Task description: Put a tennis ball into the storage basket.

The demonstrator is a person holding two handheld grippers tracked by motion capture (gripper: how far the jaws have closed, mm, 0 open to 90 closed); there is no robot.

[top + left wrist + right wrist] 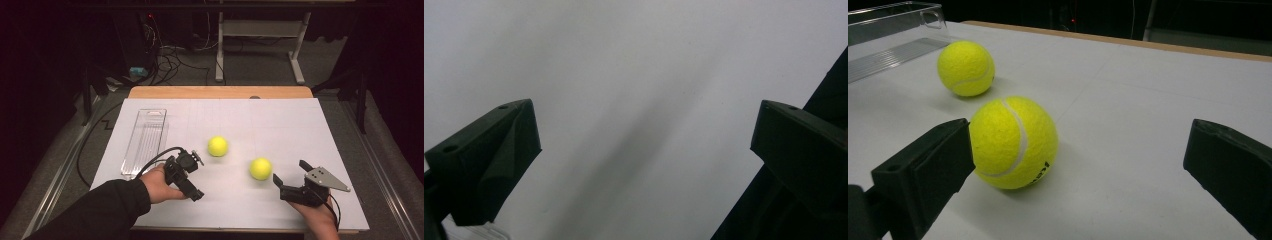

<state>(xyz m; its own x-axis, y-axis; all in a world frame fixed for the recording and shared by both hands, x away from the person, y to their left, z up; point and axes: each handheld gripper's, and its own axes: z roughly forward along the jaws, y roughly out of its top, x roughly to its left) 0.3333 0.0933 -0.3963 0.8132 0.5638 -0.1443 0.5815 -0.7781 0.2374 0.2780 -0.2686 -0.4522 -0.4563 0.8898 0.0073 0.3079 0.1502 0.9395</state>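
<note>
Two yellow tennis balls lie on the white table top (280,125). The nearer ball (260,168) (1013,142) rests just ahead of my right gripper (291,172) (1075,137), close beside its left jaw, not gripped. That gripper is open wide. The farther ball (218,146) (966,67) sits left of it, nearer the tray. My left gripper (196,177) (644,130) is held low over bare table near the front, tilted down, jaws spread wide with nothing between them.
A clear plastic tray (145,140) (893,30) lies lengthwise at the table's left side. The wooden far edge (220,92) borders the white sheet. Beyond it are floor cables (170,60) and a desk frame (260,45).
</note>
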